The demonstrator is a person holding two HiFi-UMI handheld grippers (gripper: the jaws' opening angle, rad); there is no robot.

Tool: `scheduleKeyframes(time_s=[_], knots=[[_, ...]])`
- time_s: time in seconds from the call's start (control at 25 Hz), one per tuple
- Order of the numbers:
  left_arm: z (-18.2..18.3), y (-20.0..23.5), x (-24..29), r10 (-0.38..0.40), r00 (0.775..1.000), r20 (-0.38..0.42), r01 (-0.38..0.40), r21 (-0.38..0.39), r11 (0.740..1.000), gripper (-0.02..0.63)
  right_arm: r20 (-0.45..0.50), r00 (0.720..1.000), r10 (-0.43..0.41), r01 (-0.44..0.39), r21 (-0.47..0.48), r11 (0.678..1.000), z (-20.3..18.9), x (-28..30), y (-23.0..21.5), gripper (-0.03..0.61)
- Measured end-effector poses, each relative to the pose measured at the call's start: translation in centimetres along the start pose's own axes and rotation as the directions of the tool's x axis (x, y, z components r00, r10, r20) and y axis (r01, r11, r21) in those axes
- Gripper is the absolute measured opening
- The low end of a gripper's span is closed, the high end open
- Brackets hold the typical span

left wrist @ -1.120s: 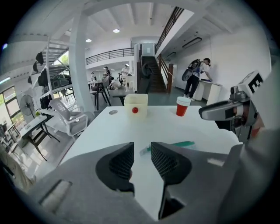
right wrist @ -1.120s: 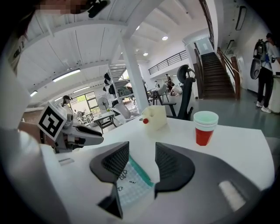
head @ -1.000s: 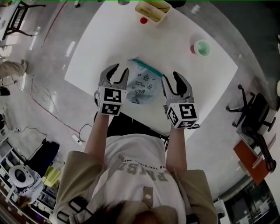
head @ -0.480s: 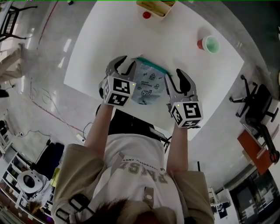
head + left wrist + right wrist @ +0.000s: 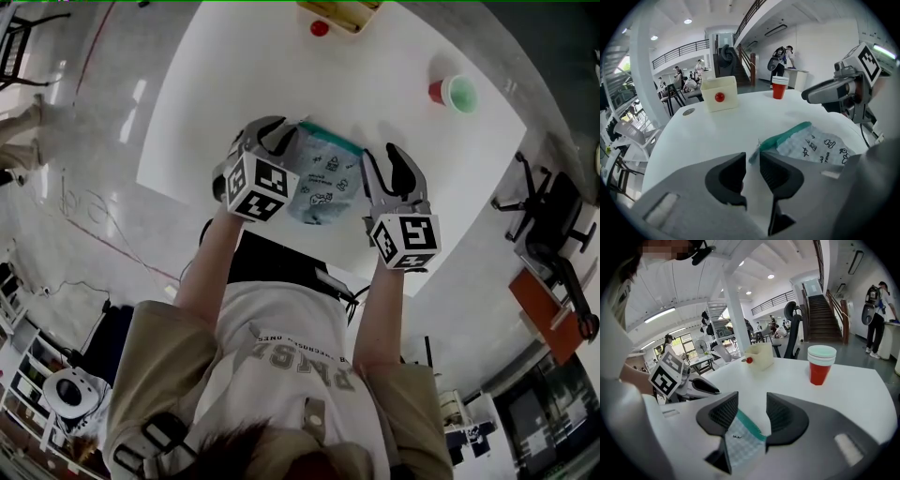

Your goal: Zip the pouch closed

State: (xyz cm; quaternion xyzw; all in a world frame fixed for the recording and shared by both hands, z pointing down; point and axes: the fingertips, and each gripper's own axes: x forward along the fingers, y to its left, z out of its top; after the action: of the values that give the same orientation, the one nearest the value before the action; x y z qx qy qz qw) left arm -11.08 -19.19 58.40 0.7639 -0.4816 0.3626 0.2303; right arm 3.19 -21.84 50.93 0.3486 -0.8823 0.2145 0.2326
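Note:
A pale printed pouch [image 5: 323, 186] with a teal zip strip [image 5: 330, 140] along its far edge lies on the white table [image 5: 234, 84]. My left gripper [image 5: 269, 137] sits at the pouch's left far corner. In the left gripper view its jaws [image 5: 751, 161] have just been closing: they stand narrow, a gap still shows, and the teal corner tab [image 5: 755, 152] lies between the tips. My right gripper [image 5: 389, 161] hangs at the pouch's right side, open. In the right gripper view [image 5: 752, 411] the teal edge of the pouch [image 5: 740, 439] runs under its wide jaws.
A cream box [image 5: 337, 11] with a red ball on its front stands at the table's far edge. A red cup stack with a green top [image 5: 452, 92] stands at the far right. An office chair [image 5: 548, 234] is off the table's right side.
The left gripper has moved forward and down to the pouch's far left corner, rolled, and its jaws have narrowed around the corner tab. The right gripper has barely shifted.

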Motion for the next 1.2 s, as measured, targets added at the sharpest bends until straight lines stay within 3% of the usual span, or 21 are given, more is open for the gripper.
scheduleKeyframes(time_s=[0.2, 0.4, 0.68, 0.76, 0.88, 1.2], knots=[[0.1, -0.1, 0.3, -0.013, 1.000, -0.006, 0.014, 0.049, 0.999, 0.028, -0.005, 1.000, -0.004, 0.004, -0.015, 1.000, 0.3, 0.3, -0.3, 0.163], [0.1, -0.4, 0.1, -0.041, 0.999, -0.013, 0.042, 0.078, 0.996, 0.015, -0.023, 1.000, 0.007, -0.009, -0.081, 0.997, 1.0, 0.6, -0.2, 0.164], [0.0, -0.3, 0.2, -0.065, 0.998, -0.015, 0.066, 0.081, 0.995, 0.014, -0.090, 0.988, 0.122, -0.141, -0.258, 0.956, 2.7, 3.3, 1.0, 0.163], [0.0, -0.3, 0.2, -0.071, 0.997, -0.013, 0.072, 0.077, 0.994, 0.014, -0.145, 0.975, 0.169, -0.208, -0.322, 0.923, 2.9, 4.5, 1.7, 0.163], [0.0, -0.3, 0.3, -0.079, 0.997, -0.013, 0.080, 0.080, 0.994, 0.013, -0.248, 0.941, 0.230, -0.318, -0.418, 0.851, 2.6, 6.4, 3.1, 0.163], [0.1, -0.5, 0.8, -0.094, 0.995, -0.017, 0.095, 0.091, 0.991, 0.014, -0.512, 0.819, 0.258, -0.551, -0.579, 0.601, -0.3, 10.3, 5.3, 0.163]])
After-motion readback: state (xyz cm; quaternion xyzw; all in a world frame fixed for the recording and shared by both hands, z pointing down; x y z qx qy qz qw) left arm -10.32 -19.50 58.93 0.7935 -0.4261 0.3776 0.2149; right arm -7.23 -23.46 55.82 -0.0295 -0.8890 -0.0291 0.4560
